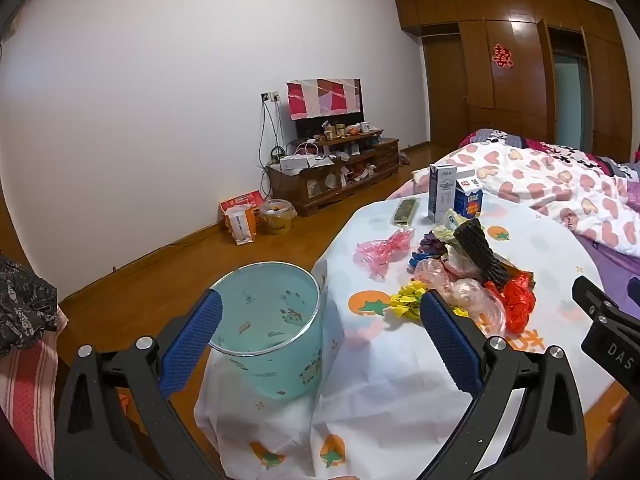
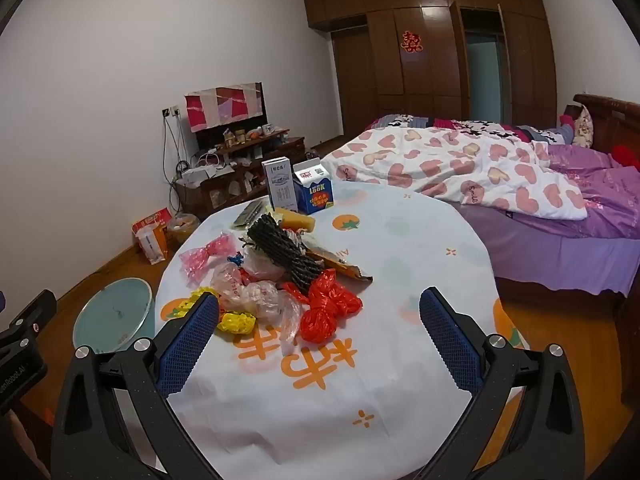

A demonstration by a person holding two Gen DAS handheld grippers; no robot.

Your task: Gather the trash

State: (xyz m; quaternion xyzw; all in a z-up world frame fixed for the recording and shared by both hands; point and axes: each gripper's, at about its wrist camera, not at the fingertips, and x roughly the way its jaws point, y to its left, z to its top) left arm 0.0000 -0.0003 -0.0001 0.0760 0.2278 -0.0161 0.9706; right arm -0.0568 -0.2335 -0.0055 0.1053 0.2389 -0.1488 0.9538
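The trash (image 2: 280, 280) lay heaped near the middle of the round counter (image 2: 420, 248): a red bag (image 2: 328, 308), a yellow bag (image 2: 236, 322), clear and pink bags (image 2: 204, 256), and a black foam net (image 2: 286, 254), touching one another. Two cartons (image 2: 296, 190) stood behind the heap. None of it appeared collected yet, so the whole job seemed left. The pale blue bin (image 1: 268, 320) stood on the floor just beside the counter's edge, and it looked empty inside. The left tool (image 1: 320, 336) hung over the bin with its jaws wide apart, gripping nothing. The right tool (image 2: 320, 332) faced the heap, likewise wide apart and bare.
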